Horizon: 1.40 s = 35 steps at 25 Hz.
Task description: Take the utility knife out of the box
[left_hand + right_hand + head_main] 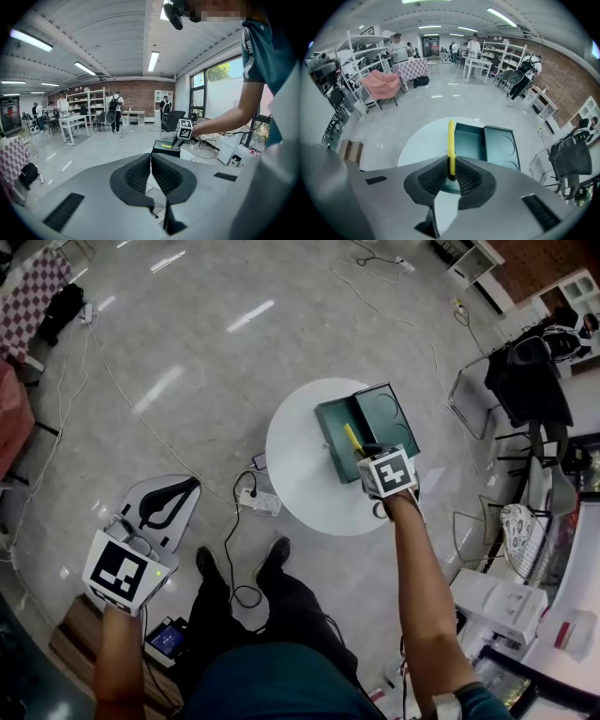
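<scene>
— Right gripper view: what is gripped?

— A slim yellow utility knife (450,143) is clamped by its near end between the ribbed black pads (433,180) of the right gripper (451,176), whose jaws are pressed tight on it. The knife is pointed away, along the left wall of the open dark-teal box (471,140). The box's lid (501,146) is laid open right beside it on the round white table (419,143).

— Is the knife clear of the box?

— That cannot be told. In the head view it is seen over the box's tray.

— And the other side?

— The left gripper (151,161) is held low over the glossy grey floor (187,362), well apart from the table. Its jaws are brought together, with nothing between them.
</scene>
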Each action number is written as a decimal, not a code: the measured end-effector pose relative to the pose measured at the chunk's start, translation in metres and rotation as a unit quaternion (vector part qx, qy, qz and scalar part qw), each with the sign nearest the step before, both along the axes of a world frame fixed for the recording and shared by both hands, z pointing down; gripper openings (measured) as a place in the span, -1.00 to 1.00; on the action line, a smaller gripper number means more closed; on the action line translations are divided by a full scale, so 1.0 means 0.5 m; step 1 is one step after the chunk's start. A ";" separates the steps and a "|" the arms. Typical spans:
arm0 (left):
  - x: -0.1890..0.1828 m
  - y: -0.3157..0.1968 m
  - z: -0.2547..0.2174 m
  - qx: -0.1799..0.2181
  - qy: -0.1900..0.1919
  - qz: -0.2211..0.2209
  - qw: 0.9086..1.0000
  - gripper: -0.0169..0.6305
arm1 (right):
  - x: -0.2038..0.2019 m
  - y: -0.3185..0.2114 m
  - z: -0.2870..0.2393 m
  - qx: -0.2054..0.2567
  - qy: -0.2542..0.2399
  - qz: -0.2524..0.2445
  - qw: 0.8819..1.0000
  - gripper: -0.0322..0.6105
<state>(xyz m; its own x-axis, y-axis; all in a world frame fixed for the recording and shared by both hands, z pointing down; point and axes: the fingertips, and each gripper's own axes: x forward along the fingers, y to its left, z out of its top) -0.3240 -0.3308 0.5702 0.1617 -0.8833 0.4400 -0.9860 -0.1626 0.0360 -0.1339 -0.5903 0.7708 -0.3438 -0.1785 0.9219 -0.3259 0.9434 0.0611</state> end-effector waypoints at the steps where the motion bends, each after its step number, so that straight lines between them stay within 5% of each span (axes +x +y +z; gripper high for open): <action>1: -0.005 0.014 -0.012 0.003 -0.002 0.000 1.000 -0.88 | -0.005 0.010 -0.022 0.006 -0.010 0.002 1.000 -0.68; 6: -0.019 0.083 -0.082 0.018 -0.011 0.001 1.000 -0.88 | -0.008 0.064 -0.148 0.039 -0.051 0.016 0.998 -0.68; 17: 0.071 0.203 -0.251 0.052 -0.041 0.015 0.998 -0.88 | 0.072 0.223 -0.449 0.079 -0.184 0.039 0.979 -0.68; 35: 0.144 0.334 -0.439 0.113 -0.063 0.068 0.989 -0.88 | 0.128 0.514 -0.821 0.119 -0.377 0.048 0.917 -0.68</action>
<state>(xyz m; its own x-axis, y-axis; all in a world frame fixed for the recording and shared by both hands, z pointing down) -0.2519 -0.1641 0.3506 0.2423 -0.9350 0.2588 -0.9487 -0.2842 -0.1388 -0.0699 -0.3334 0.3601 -0.8400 -0.4066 0.3593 -0.4408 0.8975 -0.0148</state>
